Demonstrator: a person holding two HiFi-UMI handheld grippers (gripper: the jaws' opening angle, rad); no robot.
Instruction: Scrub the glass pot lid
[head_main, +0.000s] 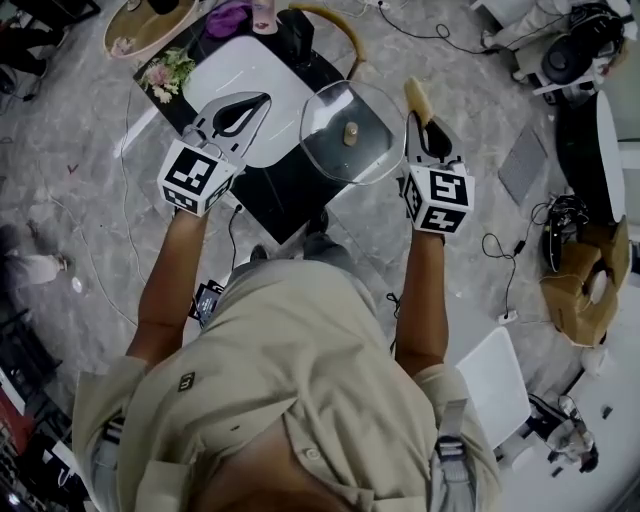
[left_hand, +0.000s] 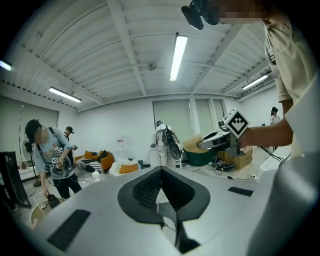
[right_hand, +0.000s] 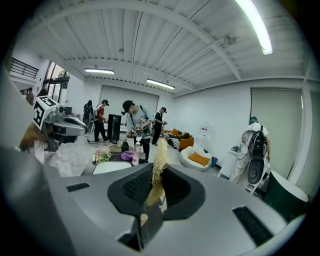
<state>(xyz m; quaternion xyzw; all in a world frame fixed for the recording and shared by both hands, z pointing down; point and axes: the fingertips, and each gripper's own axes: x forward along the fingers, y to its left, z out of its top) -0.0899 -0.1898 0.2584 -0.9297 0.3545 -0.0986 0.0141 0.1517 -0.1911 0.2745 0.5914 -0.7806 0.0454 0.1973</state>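
The round glass pot lid with a tan knob hangs in the air over the black table, between my two grippers. Its right rim meets my right gripper, which is shut on a yellowish loofah scrubber that sticks out past the fingertips. In the right gripper view the loofah stands between the jaws, and the lid shows edge-on lower in the same slot, so it looks pinched there too. My left gripper is shut on nothing, left of the lid and apart from it.
A white board, flowers, a purple item and a bottle lie on the black table. A wooden chair stands behind it. Cardboard boxes, a white table and floor cables are at the right. Several people stand in the room.
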